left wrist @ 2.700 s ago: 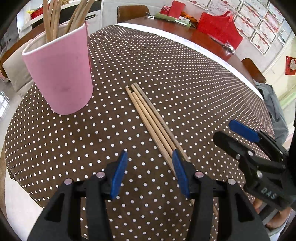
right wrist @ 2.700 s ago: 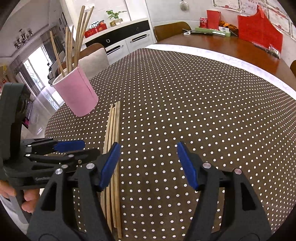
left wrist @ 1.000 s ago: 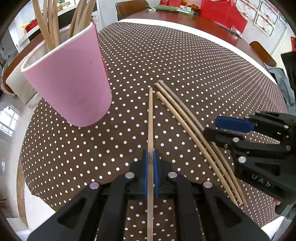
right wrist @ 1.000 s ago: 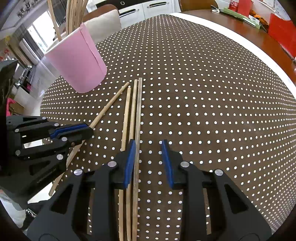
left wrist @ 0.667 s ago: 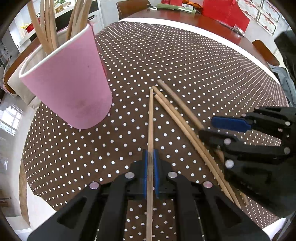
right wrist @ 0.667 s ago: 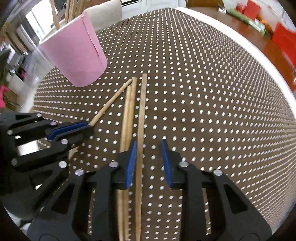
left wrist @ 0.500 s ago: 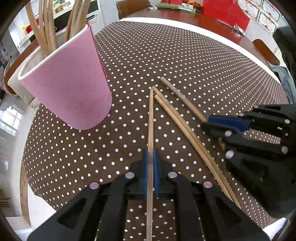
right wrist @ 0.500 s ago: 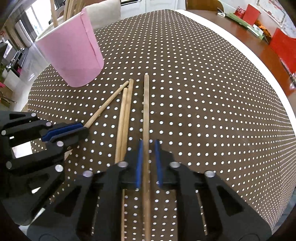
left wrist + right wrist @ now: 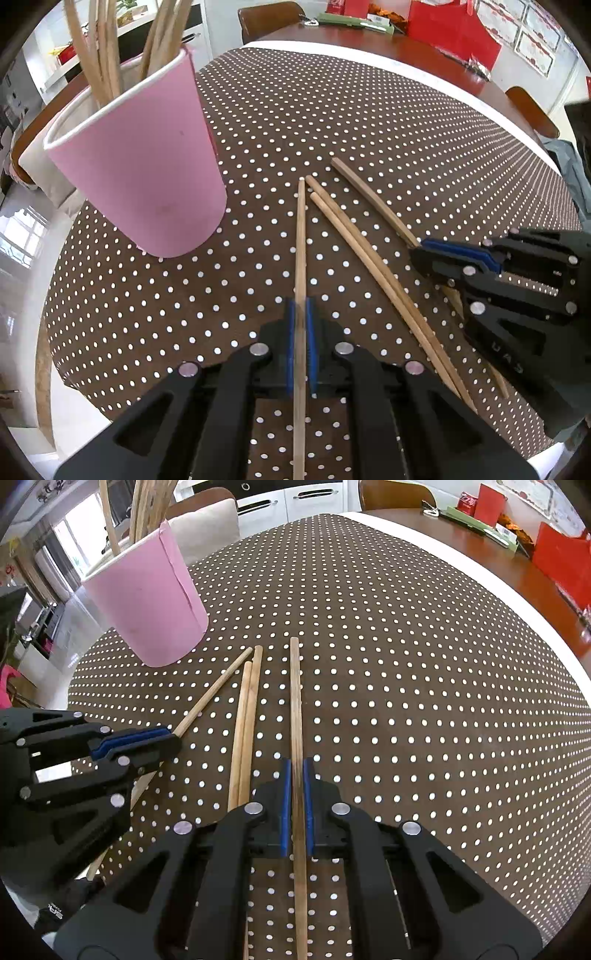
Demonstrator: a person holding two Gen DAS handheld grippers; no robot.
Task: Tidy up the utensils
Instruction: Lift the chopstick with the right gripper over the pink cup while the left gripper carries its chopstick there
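Brown white-dotted tablecloth (image 9: 369, 122). Pink paper cup (image 9: 144, 162) w/ upright wooden chopsticks, far left. Left gripper (image 9: 300, 332) clamped on wooden chopstick (image 9: 301, 236); right gripper (image 9: 294, 797) clamped on another (image 9: 294, 701), both pointing away. Two loose chopsticks (image 9: 245, 716) btwn them, parallel, touching.

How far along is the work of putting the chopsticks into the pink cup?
Done: several chopsticks stand in the pink cup. In hand: the left gripper and the right gripper are each shut on one chopstick. Left: two chopsticks lie on the dotted cloth.
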